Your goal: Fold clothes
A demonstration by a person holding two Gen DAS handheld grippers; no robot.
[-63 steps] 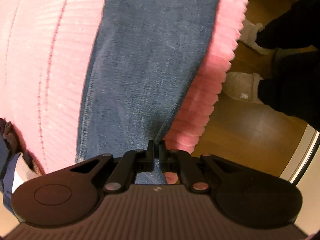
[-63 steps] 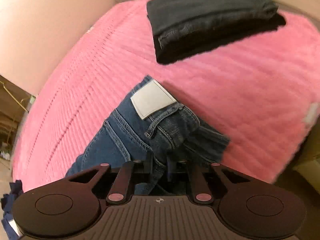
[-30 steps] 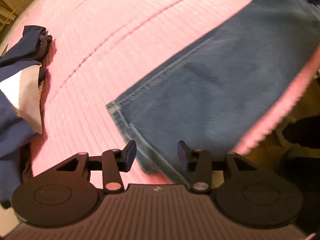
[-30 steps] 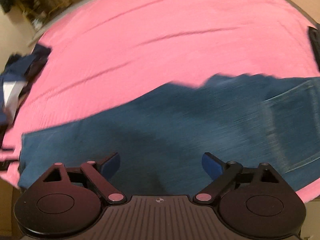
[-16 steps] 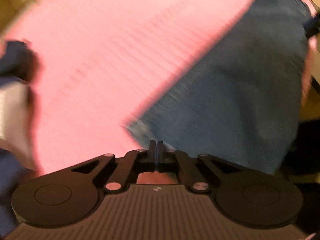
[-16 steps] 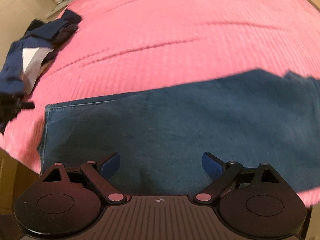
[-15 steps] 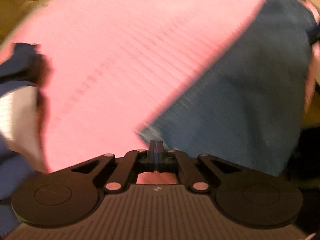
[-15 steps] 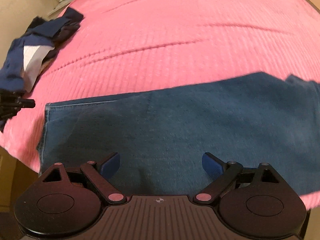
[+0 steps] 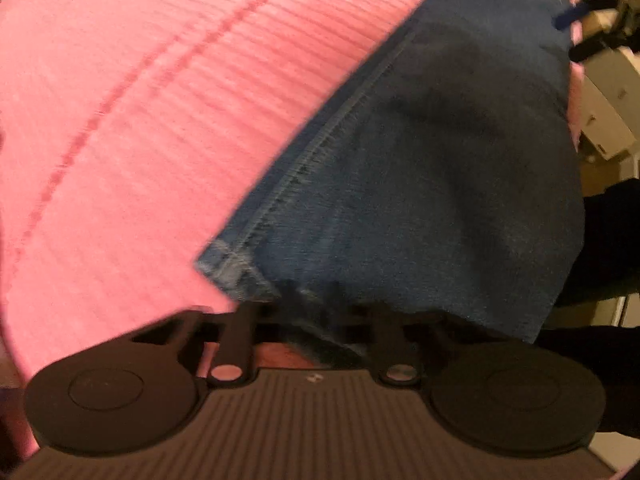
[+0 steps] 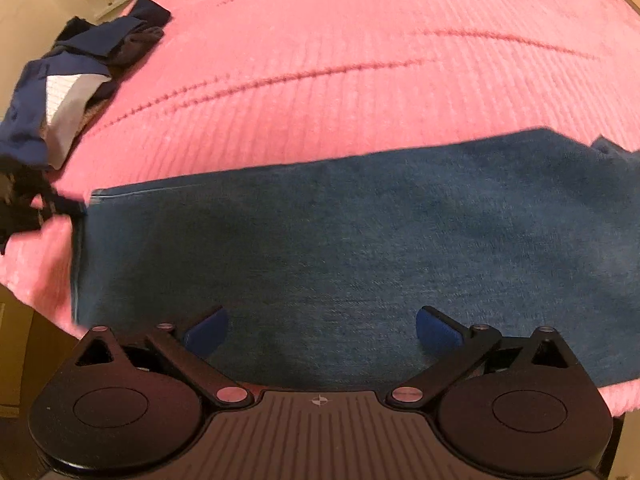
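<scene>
Blue jeans point(image 10: 340, 240) lie flat along the near edge of a pink ribbed bedspread point(image 10: 320, 60). My left gripper point(image 9: 312, 308) is at the hem corner of the jeans point(image 9: 420, 168); its jaws are opening slightly, with the hem fabric still pinched between them. In the right wrist view the left gripper's fingers point(image 10: 64, 206) show at that same corner. My right gripper point(image 10: 322, 334) hovers over the middle of the leg. Its jaws are opening wide, and the blue pads point(image 10: 206, 336) touch no cloth.
A heap of navy and white clothes point(image 10: 68, 92) lies at the bed's far left. The bed edge runs just below the jeans. A person's dark trouser legs point(image 9: 608, 240) and a white cabinet point(image 9: 608, 120) stand beside the bed.
The left gripper, open a second ago, has shut at the hem corner and come closer to the jeans. The right gripper slid along the leg and spread its jaws wider.
</scene>
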